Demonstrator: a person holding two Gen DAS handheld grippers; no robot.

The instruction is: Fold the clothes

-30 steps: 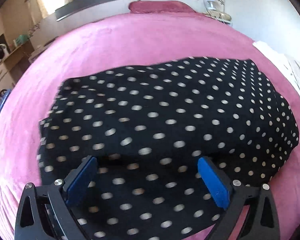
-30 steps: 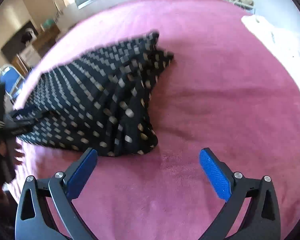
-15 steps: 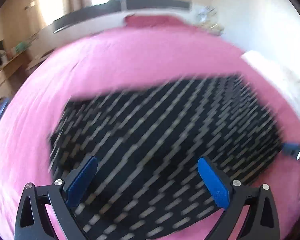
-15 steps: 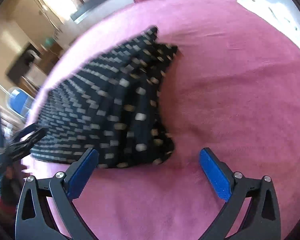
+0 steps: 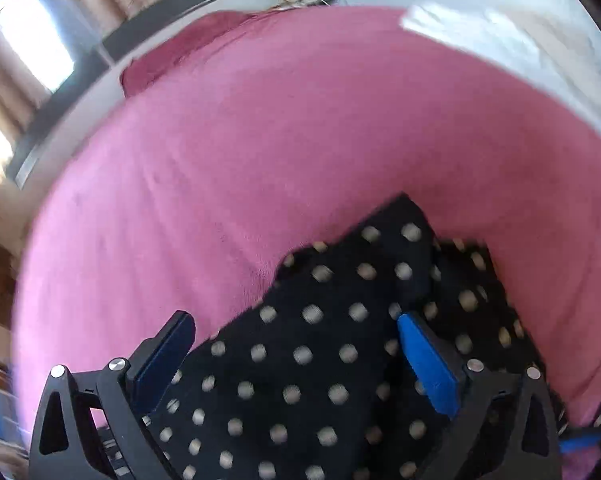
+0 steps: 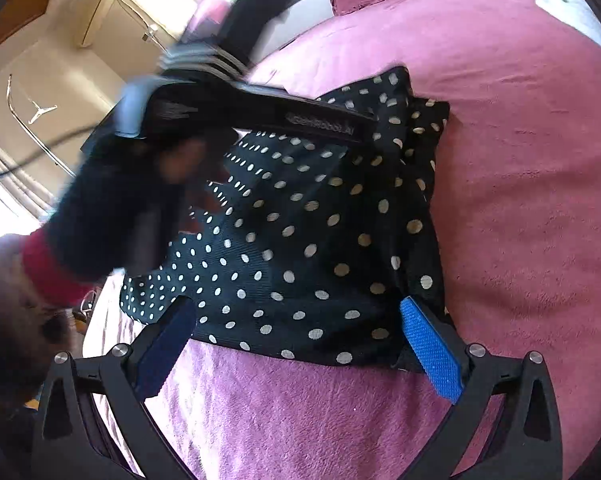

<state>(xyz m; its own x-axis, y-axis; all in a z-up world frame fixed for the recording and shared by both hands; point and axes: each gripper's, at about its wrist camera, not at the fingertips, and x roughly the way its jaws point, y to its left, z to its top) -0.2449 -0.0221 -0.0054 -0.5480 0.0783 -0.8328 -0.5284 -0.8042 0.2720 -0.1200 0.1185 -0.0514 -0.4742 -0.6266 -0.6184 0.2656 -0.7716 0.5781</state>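
Pink plush bedding covered a bed that filled both views, with a window bright at the far left, a dark-trimmed headboard behind, and a white cloth lying at the bed's far right edge. On that bed lay the task's thing, a black garment with white polka dots, bunched and layered over itself rather than spread flat, its far corner peaked up toward the headboard. At the left, a person's hand in a dark glove with a red cuff gripped the left tongs, which reached across the garment; in the left wrist view its 2 blue pads stood wide apart with dotted cloth lying between them, released and pinching nothing. That spread probably suited pressing or steadying the layers while the other side was handled. To the right, the right tongs also stood released, the pads astride the garment's near hem, one close to the near right corner, which looked like a stance for taking the edge or for having let it go; the pictures fitted either. A fold that was mid-way and one that was just laid would have looked alike. White lettering ran along the left tool's black body, but blur left it unreadable, so no brand could be told.
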